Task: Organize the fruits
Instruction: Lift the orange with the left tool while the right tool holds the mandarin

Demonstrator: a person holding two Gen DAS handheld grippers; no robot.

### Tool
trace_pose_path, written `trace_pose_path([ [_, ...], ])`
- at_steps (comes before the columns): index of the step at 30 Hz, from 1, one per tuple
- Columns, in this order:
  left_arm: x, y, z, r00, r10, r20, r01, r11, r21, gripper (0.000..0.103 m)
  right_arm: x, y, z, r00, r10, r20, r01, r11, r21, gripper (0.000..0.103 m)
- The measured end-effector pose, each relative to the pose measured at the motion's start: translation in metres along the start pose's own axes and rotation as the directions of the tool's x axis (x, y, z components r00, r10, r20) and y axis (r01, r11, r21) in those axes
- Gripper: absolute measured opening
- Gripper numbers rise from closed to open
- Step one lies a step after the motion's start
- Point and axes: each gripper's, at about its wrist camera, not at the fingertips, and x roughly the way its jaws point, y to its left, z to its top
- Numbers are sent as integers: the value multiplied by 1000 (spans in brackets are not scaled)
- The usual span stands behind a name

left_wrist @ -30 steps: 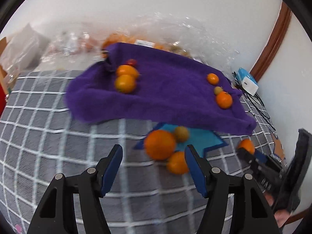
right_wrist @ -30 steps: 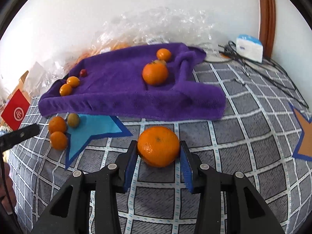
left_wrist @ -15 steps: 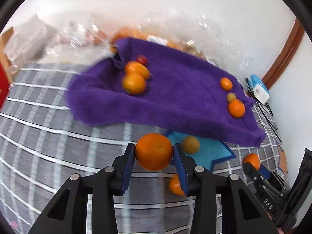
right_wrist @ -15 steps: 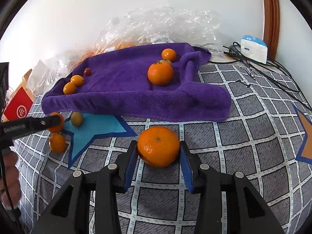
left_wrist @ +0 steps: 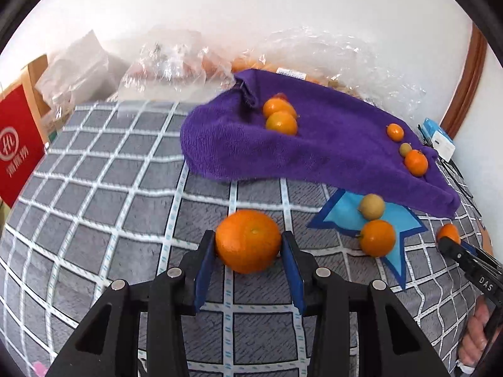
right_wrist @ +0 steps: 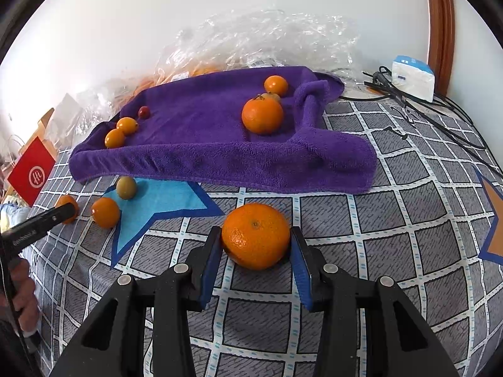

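Note:
In the left wrist view my left gripper [left_wrist: 248, 238] is shut on a large orange [left_wrist: 248, 246], low over the grey checked cloth [left_wrist: 125, 207], left of a blue star patch [left_wrist: 345, 216]. A smaller orange [left_wrist: 377, 237] and a greenish fruit [left_wrist: 372, 206] lie on that star. In the right wrist view my right gripper [right_wrist: 256, 234] is shut on another large orange [right_wrist: 256, 238] that sits on the cloth. Behind both lies a purple towel [right_wrist: 204, 144] with several oranges and one small red fruit [right_wrist: 144, 112] on it.
Crumpled clear plastic bags [right_wrist: 267, 37] with more fruit line the wall behind the towel. A red box [left_wrist: 19, 150] stands at the far left. A white-and-blue adapter [right_wrist: 411, 75] and black cables [right_wrist: 440, 113] lie at the back right. A person's hand [right_wrist: 22, 295] holds the left gripper.
My left gripper closed on the large orange beside the blue star and carried it to the left, away from the star. The right gripper and its orange stayed put.

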Motion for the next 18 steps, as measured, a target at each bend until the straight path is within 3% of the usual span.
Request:
trace_pose_path([
  [5,0,2,0,999,-46,6,46,999,-18,52,0,1,0,1000,14,-3,-14,1000,-1,46],
  [10,0,-6,-1,1000,-31,-1,31,999,12,53,1,5,0,1000,-7,-7,7,1000,-18,46],
  [15,0,-1,-1,1000,-28,8,29,999,-32,40,1,4,0,1000,-13,-5,13,1000,-18,45],
  [18,-2,5,-2,998,-64,15,65,996,-60,39,1,3,1,1000,-12,-3,12,1000,-9,42],
])
